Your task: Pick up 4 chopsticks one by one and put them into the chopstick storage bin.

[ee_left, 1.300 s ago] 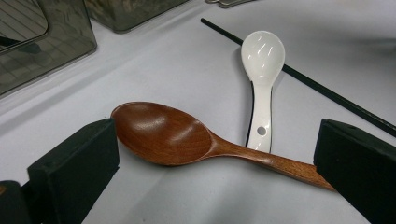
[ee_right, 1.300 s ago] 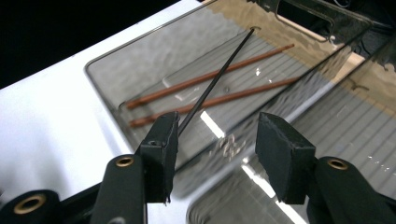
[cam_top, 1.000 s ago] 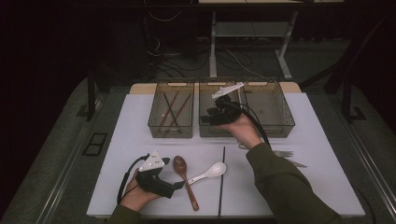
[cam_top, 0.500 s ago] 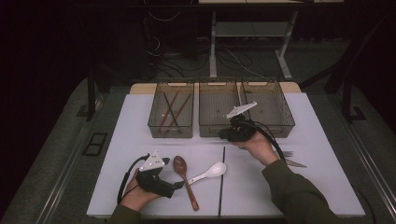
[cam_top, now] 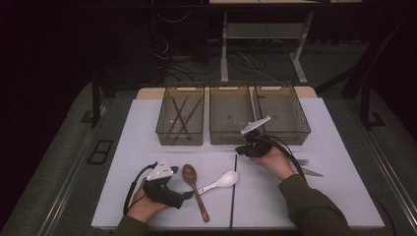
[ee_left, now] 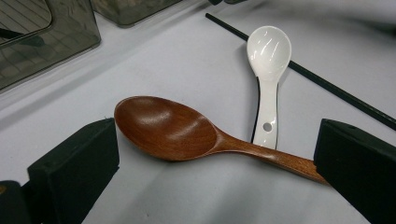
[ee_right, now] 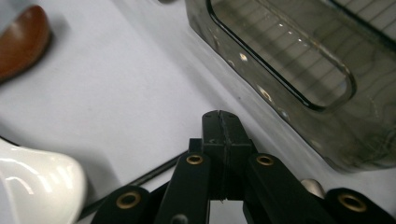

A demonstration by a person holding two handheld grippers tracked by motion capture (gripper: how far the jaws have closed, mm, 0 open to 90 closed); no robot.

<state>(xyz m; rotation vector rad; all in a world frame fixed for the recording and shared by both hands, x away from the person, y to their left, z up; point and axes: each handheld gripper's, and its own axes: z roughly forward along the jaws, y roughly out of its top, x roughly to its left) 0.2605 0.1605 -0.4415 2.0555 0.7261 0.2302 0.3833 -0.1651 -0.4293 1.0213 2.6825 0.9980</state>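
Left gripper (ee_left: 215,154) jaws wide, straddling wooden spoon (ee_left: 187,133) | right gripper (ee_right: 220,122) jaws closed, empty

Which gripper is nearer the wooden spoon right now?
Left. The left gripper is open with the wooden spoon between its jaws; the right gripper is shut, farther away near the middle bin.

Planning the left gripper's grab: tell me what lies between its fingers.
In the left gripper view, the wooden spoon lies between the open fingers of the left gripper, its handle crossing over the white ceramic spoon.
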